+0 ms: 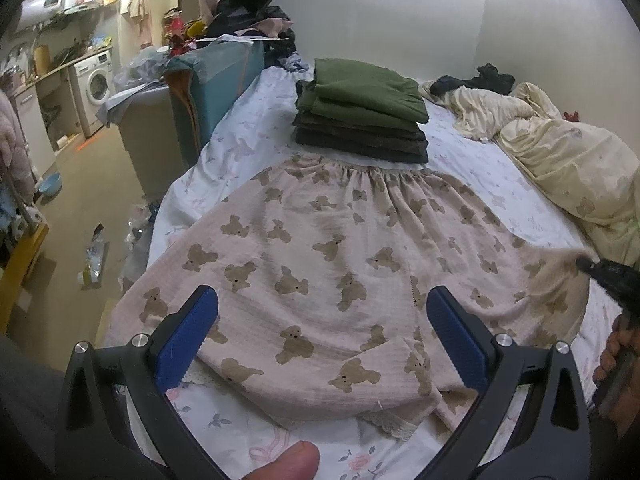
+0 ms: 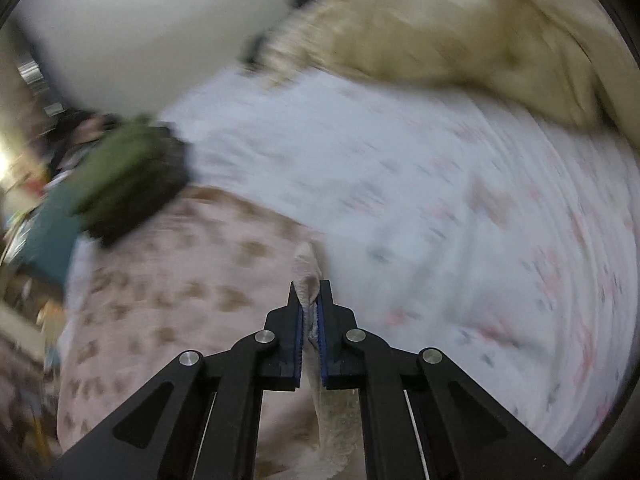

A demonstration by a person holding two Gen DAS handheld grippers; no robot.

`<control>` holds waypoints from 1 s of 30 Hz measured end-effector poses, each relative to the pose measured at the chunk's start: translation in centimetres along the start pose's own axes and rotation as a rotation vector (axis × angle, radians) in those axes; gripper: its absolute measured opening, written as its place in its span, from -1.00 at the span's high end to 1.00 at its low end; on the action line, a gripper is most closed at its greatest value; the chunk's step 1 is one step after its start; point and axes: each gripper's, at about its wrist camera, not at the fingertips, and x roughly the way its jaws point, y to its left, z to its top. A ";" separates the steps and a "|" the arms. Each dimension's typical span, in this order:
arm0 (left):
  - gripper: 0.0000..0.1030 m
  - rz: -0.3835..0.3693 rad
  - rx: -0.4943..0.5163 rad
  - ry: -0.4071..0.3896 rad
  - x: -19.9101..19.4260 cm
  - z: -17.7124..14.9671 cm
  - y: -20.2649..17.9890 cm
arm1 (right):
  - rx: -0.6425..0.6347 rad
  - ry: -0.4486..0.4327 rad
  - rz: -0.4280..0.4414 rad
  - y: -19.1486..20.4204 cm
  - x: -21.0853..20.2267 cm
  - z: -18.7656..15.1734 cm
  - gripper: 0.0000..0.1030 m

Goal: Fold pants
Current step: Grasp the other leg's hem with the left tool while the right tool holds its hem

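Pale pink pants (image 1: 340,248) printed with brown bears lie spread on the bed, waistband toward the far side and a lace-edged leg end near me. My left gripper (image 1: 320,332) hovers open above the near leg ends, nothing between its blue pads. At the right edge of that view my right gripper (image 1: 588,266) pinches the pants' right edge. In the blurred right wrist view, the right gripper (image 2: 310,300) is shut on a fold of the pants (image 2: 168,280) fabric, which rises in a ridge between the pads.
A stack of folded green and dark clothes (image 1: 360,108) sits just beyond the waistband. A crumpled cream duvet (image 1: 560,152) fills the bed's right side. The floral sheet (image 1: 248,136) drops to a cluttered floor on the left. A thumb (image 1: 288,460) shows at the bottom.
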 end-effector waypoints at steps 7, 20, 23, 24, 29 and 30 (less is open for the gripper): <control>-0.99 0.048 -0.001 -0.008 0.1 -0.1 0.6 | -0.290 -0.039 0.389 10.3 -4.8 -3.0 0.92; -0.99 0.067 0.008 0.201 5.3 3.4 1.4 | -0.485 0.468 0.418 17.3 1.4 -13.5 0.92; -0.98 -0.020 0.090 0.272 9.3 6.5 -1.7 | -0.436 0.475 0.417 16.1 1.7 -12.7 0.92; -0.98 -0.043 0.117 0.293 10.5 7.4 -3.0 | -0.427 0.479 0.417 15.8 1.9 -12.7 0.92; -0.92 -0.200 0.324 0.407 18.3 10.1 -12.4 | -0.388 0.473 0.427 13.8 1.7 -12.5 0.92; -0.79 -0.225 0.369 0.439 19.7 9.9 -14.1 | -0.390 0.474 0.421 13.7 1.8 -12.4 0.92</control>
